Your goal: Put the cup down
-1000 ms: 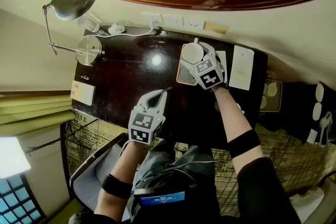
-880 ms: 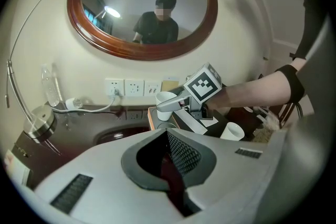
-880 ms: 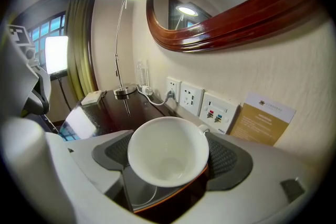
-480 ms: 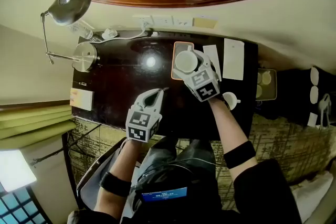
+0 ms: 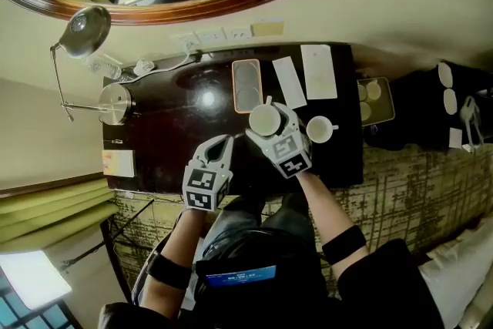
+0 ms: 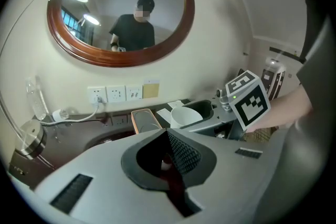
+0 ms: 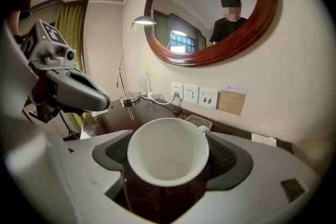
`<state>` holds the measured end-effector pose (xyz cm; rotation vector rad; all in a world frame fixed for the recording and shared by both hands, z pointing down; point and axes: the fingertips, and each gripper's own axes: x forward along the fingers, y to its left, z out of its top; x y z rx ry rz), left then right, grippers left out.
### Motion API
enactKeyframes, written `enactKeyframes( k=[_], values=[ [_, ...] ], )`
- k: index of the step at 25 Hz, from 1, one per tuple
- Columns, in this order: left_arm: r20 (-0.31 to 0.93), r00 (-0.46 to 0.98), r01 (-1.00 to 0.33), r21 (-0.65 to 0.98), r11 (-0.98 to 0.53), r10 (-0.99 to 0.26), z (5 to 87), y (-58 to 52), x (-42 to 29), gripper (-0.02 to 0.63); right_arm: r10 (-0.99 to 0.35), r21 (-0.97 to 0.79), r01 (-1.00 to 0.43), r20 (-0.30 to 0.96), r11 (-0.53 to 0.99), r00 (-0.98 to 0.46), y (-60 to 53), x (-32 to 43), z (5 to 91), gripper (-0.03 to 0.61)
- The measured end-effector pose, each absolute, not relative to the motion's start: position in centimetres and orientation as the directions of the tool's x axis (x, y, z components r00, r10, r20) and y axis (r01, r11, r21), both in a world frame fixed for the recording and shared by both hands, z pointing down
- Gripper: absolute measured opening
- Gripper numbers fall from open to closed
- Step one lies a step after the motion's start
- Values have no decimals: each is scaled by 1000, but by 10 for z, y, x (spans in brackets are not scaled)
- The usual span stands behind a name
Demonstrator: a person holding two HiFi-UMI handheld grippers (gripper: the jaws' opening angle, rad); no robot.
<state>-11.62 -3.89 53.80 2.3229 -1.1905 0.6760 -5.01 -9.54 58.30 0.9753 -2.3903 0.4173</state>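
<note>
cup (image 7: 168, 157) clamped btwn right gripper (image 7: 169, 161) jaws

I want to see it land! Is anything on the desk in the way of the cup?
Nothing visible. The right tool holds the cup over what looks like bare desk; a second cup stands to its right, a tray beyond.

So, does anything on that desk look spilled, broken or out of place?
Nothing stands out. The white cup in the right gripper is upright and empty, a second cup stands on the dark desk, and no spill shows.
</note>
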Motion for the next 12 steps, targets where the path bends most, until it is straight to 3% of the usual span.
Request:
enactKeyframes(
  k=[12],
  values=[
    [622,569,-758,142,-637,-538,546,-16,-87,0,-648,-83,-815,563,573,-513,-60,-14,630,440]
  ],
)
